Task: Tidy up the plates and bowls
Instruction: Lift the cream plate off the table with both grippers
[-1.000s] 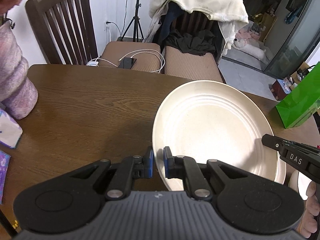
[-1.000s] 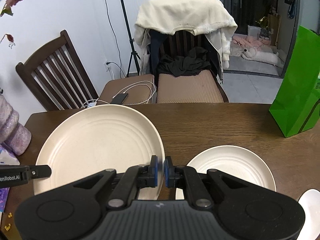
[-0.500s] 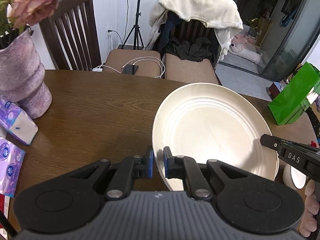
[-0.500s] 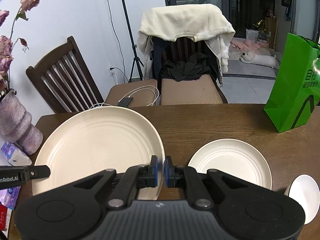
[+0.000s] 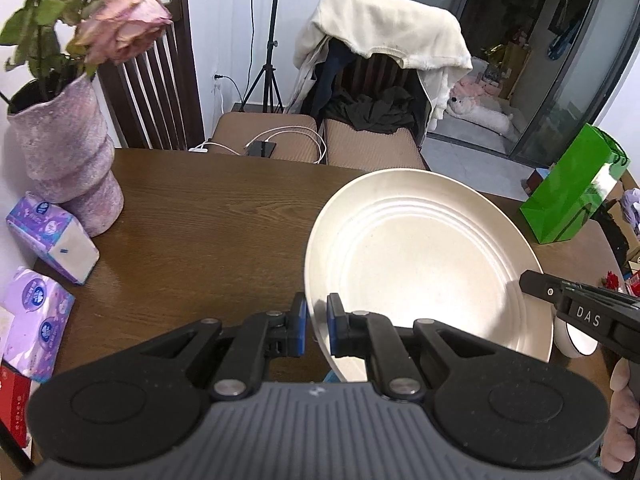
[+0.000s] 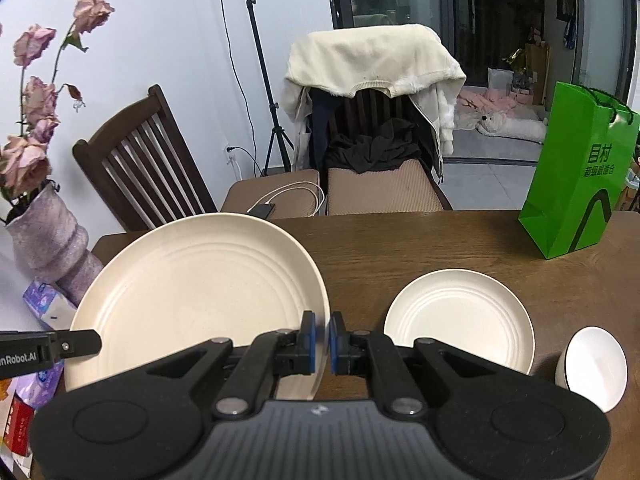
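Two hand-held grippers carry a large cream plate (image 5: 424,264) above a dark wooden worktop (image 5: 208,216). The left gripper (image 5: 316,330) has its blue-padded jaws clamped on the plate's left rim, while the right gripper (image 6: 322,340) has its jaws clamped on the opposite rim; each gripper's tip shows at the plate's far edge in the other's view. The plate is raised off the worktop and tilted.

On the worktop to the right of the held plate lies a small plate (image 6: 460,324), flat and right side up, with a white bowl (image 6: 596,368) just beside it at the near right, tipped so its inside faces the camera. A green bag (image 6: 580,176) stands upright farther back on the right side of the worktop.

At the left edge stands a mauve vase (image 5: 68,156) holding faded pink roses (image 5: 120,28), with tissue packs (image 5: 52,232) just beside its base. Behind the worktop are two chairs: one (image 6: 144,160) with a phone (image 6: 262,210) and white cable on its seat, the other (image 6: 380,120) draped with a cream sweater (image 6: 372,64) and dark clothing.
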A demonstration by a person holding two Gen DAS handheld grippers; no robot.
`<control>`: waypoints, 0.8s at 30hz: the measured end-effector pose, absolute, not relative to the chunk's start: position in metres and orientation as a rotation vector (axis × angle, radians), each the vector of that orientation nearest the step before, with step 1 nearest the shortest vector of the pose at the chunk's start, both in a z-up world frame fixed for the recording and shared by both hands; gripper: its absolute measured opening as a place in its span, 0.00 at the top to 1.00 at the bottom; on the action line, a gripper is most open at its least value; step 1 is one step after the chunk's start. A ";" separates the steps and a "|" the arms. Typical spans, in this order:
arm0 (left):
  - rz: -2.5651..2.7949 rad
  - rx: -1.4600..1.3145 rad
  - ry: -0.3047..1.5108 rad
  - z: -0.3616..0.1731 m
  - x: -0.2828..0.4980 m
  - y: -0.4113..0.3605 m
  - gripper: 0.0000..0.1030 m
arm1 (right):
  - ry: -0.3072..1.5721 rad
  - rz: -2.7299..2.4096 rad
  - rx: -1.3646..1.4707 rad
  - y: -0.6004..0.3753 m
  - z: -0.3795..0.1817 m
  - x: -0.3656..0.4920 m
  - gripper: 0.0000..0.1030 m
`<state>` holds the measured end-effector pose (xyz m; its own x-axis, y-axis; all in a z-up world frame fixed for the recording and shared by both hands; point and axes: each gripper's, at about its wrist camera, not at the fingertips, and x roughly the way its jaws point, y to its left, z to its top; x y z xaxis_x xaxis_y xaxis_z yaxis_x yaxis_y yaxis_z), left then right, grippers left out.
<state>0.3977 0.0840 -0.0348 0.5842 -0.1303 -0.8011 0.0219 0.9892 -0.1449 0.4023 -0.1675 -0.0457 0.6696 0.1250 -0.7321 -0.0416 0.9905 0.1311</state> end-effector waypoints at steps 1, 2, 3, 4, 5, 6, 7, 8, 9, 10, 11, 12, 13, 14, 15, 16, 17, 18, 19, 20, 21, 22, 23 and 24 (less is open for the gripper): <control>-0.093 -0.124 0.943 -0.034 0.395 0.086 0.90 | 0.831 0.095 0.106 -0.166 -0.044 0.399 0.94; -0.096 -0.123 0.943 -0.033 0.392 0.087 0.90 | 0.831 0.093 0.104 -0.165 -0.043 0.395 0.94; -0.099 -0.120 0.942 -0.031 0.389 0.089 0.90 | 0.831 0.092 0.103 -0.163 -0.042 0.391 0.94; -0.100 -0.118 0.940 -0.030 0.386 0.090 0.90 | 0.831 0.091 0.103 -0.162 -0.041 0.388 0.94; -0.102 -0.116 0.939 -0.029 0.383 0.091 0.90 | 0.830 0.090 0.104 -0.161 -0.040 0.384 0.93; -0.104 -0.115 0.937 -0.028 0.380 0.092 0.90 | 0.827 0.088 0.104 -0.159 -0.039 0.380 0.93; -0.105 -0.114 0.935 -0.027 0.377 0.094 0.90 | 0.824 0.085 0.105 -0.157 -0.037 0.377 0.93; -0.107 -0.114 0.935 -0.026 0.373 0.095 0.90 | 0.821 0.083 0.107 -0.156 -0.036 0.373 0.94; -0.110 -0.113 0.934 -0.025 0.370 0.097 0.90 | 0.818 0.081 0.109 -0.154 -0.035 0.369 0.94; -0.113 -0.111 0.931 -0.024 0.366 0.098 0.90 | 0.816 0.079 0.110 -0.153 -0.033 0.365 0.94; -0.116 -0.109 0.929 -0.022 0.363 0.099 0.90 | 0.813 0.077 0.112 -0.152 -0.032 0.362 0.94; -0.120 -0.108 0.926 -0.020 0.359 0.100 0.90 | 0.809 0.075 0.114 -0.151 -0.031 0.357 0.94; -0.125 -0.107 0.923 -0.018 0.355 0.102 0.90 | 0.807 0.073 0.116 -0.150 -0.030 0.353 0.94; -0.129 -0.106 0.920 -0.017 0.352 0.103 0.90 | 0.804 0.070 0.118 -0.149 -0.029 0.348 0.94; -0.133 -0.104 0.916 -0.015 0.348 0.104 0.90 | 0.801 0.066 0.119 -0.147 -0.028 0.343 0.94; -0.136 -0.102 0.914 -0.014 0.344 0.106 0.90 | 0.797 0.064 0.121 -0.147 -0.027 0.338 0.93; -0.141 -0.102 0.912 -0.013 0.340 0.108 0.90 | 0.794 0.062 0.123 -0.145 -0.025 0.333 0.94; -0.145 -0.102 0.911 -0.012 0.336 0.109 0.90 | 0.792 0.061 0.126 -0.143 -0.024 0.328 0.94; -0.149 -0.102 0.910 -0.011 0.333 0.110 0.90 | 0.790 0.059 0.129 -0.142 -0.023 0.323 0.94; -0.154 -0.102 0.909 -0.010 0.329 0.111 0.90 | 0.787 0.057 0.131 -0.141 -0.022 0.318 0.94; -0.159 -0.102 0.909 -0.010 0.325 0.113 0.90 | 0.785 0.053 0.131 -0.140 -0.021 0.312 0.94; -0.164 -0.102 0.908 -0.009 0.321 0.114 0.90 | 0.784 0.050 0.131 -0.139 -0.019 0.308 0.94; -0.169 -0.102 0.907 -0.009 0.317 0.115 0.90 | 0.783 0.047 0.130 -0.138 -0.018 0.303 0.94; -0.173 -0.102 0.906 -0.009 0.314 0.116 0.90 | 0.782 0.044 0.131 -0.137 -0.017 0.299 0.94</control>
<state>0.3135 0.1161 -0.0087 0.6041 -0.1921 -0.7734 0.1062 0.9813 -0.1607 0.2985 -0.1374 -0.0169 0.7091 0.0880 -0.6996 0.0095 0.9909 0.1343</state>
